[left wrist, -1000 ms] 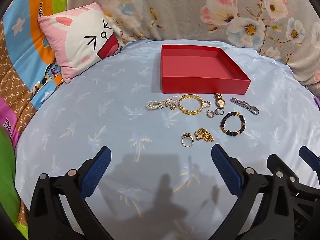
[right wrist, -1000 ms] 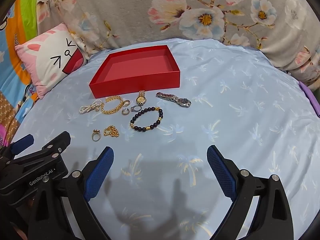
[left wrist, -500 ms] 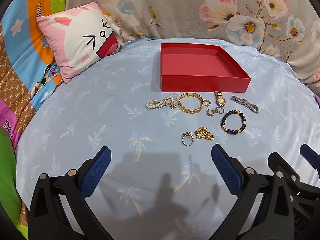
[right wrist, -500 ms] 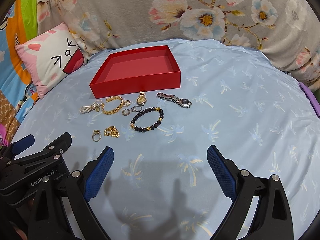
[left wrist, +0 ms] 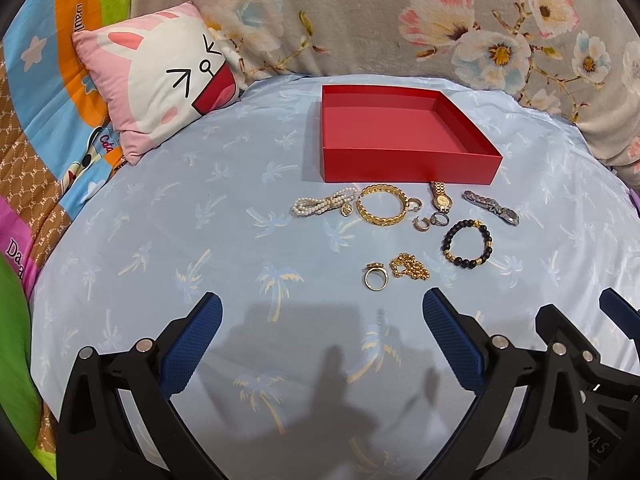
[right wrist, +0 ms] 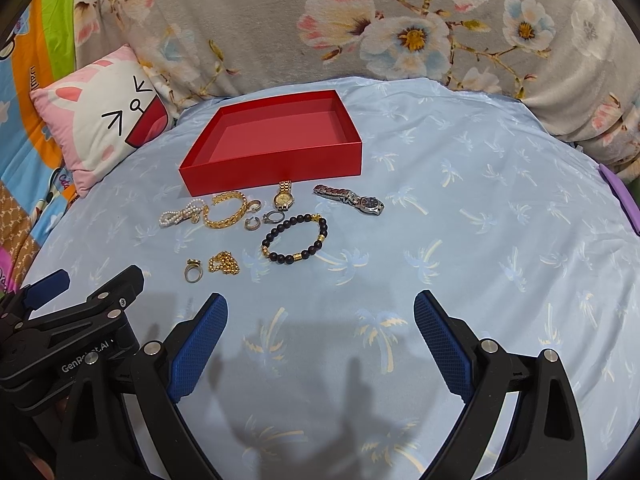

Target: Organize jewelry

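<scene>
An empty red tray (left wrist: 408, 160) (right wrist: 276, 168) sits on the light blue sheet. In front of it lie a pearl bracelet (left wrist: 322, 205), a gold bangle (left wrist: 382, 211), a gold watch (left wrist: 440, 198), a silver watch (left wrist: 492, 207) (right wrist: 352, 199), a black bead bracelet (left wrist: 466, 243) (right wrist: 295, 240), a gold chain (left wrist: 409, 266), a gold ring (left wrist: 376, 278) and small rings (left wrist: 430, 222). My left gripper (left wrist: 322, 330) is open and empty, short of the ring. My right gripper (right wrist: 320, 328) is open and empty, short of the bead bracelet.
A pink rabbit pillow (left wrist: 160, 88) lies at the back left. A floral grey blanket (left wrist: 400, 12) rises behind the tray. The left gripper's body (right wrist: 68, 320) shows at the right wrist view's lower left. A purple edge (right wrist: 622, 196) is at the far right.
Both grippers have stayed almost still, with only a slight drift of view. The jewelry and tray have not moved.
</scene>
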A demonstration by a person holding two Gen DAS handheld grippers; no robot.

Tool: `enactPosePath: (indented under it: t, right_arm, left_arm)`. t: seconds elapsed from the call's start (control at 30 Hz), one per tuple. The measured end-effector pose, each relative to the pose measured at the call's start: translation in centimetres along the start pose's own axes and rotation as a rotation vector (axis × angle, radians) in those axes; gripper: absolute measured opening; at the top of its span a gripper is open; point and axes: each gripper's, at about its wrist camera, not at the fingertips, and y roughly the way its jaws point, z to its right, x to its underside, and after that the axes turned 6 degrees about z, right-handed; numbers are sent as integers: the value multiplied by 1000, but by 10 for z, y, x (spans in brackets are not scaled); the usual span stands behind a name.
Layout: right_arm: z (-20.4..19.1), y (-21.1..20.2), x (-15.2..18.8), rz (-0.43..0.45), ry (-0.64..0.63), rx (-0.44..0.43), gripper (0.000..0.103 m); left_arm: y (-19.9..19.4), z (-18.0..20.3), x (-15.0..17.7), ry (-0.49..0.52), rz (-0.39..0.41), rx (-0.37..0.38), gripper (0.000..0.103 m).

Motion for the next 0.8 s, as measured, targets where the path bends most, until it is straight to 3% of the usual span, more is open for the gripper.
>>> enactPosePath:
  t: [0.8]
  right_arm:
    - [-2,0,1,-2,2,-1,92]
  left_arm:
    - [0,1,4,5,-2,-2,98]
